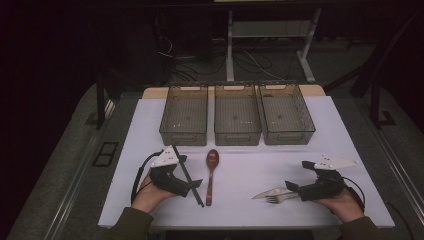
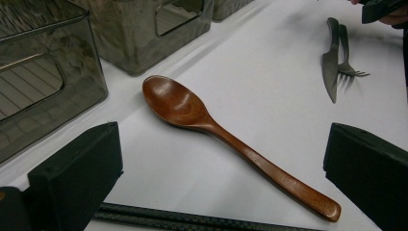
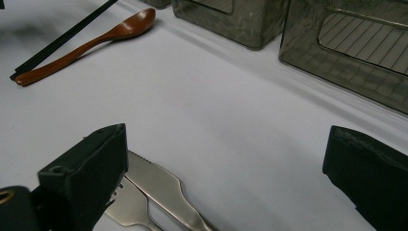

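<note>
A brown wooden spoon [image 1: 212, 172] lies on the white table [image 1: 250, 165], bowl toward the bins. Black chopsticks [image 1: 189, 175] lie just left of it. My left gripper [image 1: 194, 185] rests by the chopsticks, open, and nothing is between its jaws. In the left gripper view the spoon [image 2: 178, 103] lies ahead of the open left gripper [image 2: 223, 159], with the chopsticks [image 2: 192, 221] below. A metal knife [image 1: 272, 192] and fork [image 1: 276, 199] lie at the right. My right gripper [image 1: 292, 188] is open beside their handles. In the right gripper view, the knife [image 3: 163, 187] and fork [image 3: 127, 207] lie by the left jaw of the right gripper [image 3: 226, 149].
Three grey see-through bins stand in a row at the back of the table: left [image 1: 184, 136], middle [image 1: 237, 137], right [image 1: 290, 137]. All look empty. Bare white tabletop lies between the spoon and the knife. The surroundings are dark floor.
</note>
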A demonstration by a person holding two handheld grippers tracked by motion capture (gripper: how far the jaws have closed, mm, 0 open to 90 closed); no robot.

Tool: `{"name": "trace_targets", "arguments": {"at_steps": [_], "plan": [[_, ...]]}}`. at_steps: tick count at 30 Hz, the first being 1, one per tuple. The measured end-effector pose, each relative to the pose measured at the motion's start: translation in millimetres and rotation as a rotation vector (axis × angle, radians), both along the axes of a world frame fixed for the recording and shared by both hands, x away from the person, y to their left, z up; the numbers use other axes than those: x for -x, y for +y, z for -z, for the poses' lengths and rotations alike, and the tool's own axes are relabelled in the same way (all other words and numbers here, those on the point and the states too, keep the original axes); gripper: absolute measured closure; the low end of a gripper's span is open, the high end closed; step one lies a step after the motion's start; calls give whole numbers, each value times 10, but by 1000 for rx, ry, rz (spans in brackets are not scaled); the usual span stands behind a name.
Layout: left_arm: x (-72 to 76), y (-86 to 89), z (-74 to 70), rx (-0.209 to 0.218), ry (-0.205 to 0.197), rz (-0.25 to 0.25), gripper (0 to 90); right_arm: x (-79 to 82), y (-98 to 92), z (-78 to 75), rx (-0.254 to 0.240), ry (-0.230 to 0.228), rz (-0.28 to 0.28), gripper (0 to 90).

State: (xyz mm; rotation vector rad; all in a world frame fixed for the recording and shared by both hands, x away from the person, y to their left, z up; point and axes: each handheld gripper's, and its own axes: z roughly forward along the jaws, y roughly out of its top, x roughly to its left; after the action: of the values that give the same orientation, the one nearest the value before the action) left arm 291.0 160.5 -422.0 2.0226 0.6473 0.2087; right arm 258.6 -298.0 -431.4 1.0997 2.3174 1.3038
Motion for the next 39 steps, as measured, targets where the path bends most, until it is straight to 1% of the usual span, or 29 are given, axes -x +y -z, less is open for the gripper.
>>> {"name": "trace_targets", "arguments": {"at_steps": [9,10,13,15,16,17,18,19,20,21,22,23,24,26,27,28,29,31,32,33,34,36,37,38,39], "plan": [[4,-17,-3,-17,2,-10,10,-10,-16,1,-6,4,3,15],[10,-21,-3,-19,-1,-7,26,-10,-15,0,-9,1,0,15],[32,-33,-10,-17,-5,-8,36,3,-11,-3,-5,4,4,15],[36,-33,-16,-18,-9,-5,69,1,-12,-6,-6,-2,4,15],[37,-34,-18,-17,-9,-11,69,1,-12,-6,-6,-2,4,15],[38,-36,-21,-15,-15,-16,123,-3,-11,-4,-7,-2,4,15],[38,-38,-25,-14,-16,-18,123,-3,-11,-4,-7,-2,4,15],[36,-45,-29,-17,-16,-27,148,-4,-10,-3,-6,-1,4,15],[36,-52,-29,-17,-19,-32,192,-8,-10,0,-5,1,5,15],[40,-62,-28,-15,-23,-33,192,-8,-10,0,-5,1,5,15],[41,-72,-26,-18,-26,-25,270,-10,-10,-1,-7,4,6,15],[43,-81,-23,-13,-16,-20,341,-10,-12,-1,-7,4,7,15],[39,-82,-22,-17,-9,-12,341,-10,-12,-1,-7,4,7,15],[35,-103,-7,-17,7,1,409,-10,-15,0,-7,3,5,15],[33,-112,0,-24,16,9,492,-9,-15,-1,-7,3,4,15],[33,-119,8,-36,26,12,492,-8,-14,-1,-7,4,5,15],[34,-124,19,-45,37,16,529,-8,-13,0,-7,4,4,15],[35,-128,38,-68,62,25,606,-7,-12,-1,-6,4,4,15],[39,-131,53,-73,72,22,683,-8,-13,-1,-6,5,6,15],[38,-129,68,-77,85,31,683,-8,-13,-1,-6,5,6,15],[40,-132,84,-81,96,37,740,-9,-13,-1,-6,6,6,15],[47,-138,115,-97,114,49,794,-9,-13,0,-6,7,7,15],[52,-152,137,-108,126,45,814,-10,-12,0,-7,7,8,15],[52,-152,147,-127,134,50,814,-10,-12,0,-7,7,8,15],[49,-155,161,-140,144,52,853,-9,-14,-1,-7,8,9,15]]}}
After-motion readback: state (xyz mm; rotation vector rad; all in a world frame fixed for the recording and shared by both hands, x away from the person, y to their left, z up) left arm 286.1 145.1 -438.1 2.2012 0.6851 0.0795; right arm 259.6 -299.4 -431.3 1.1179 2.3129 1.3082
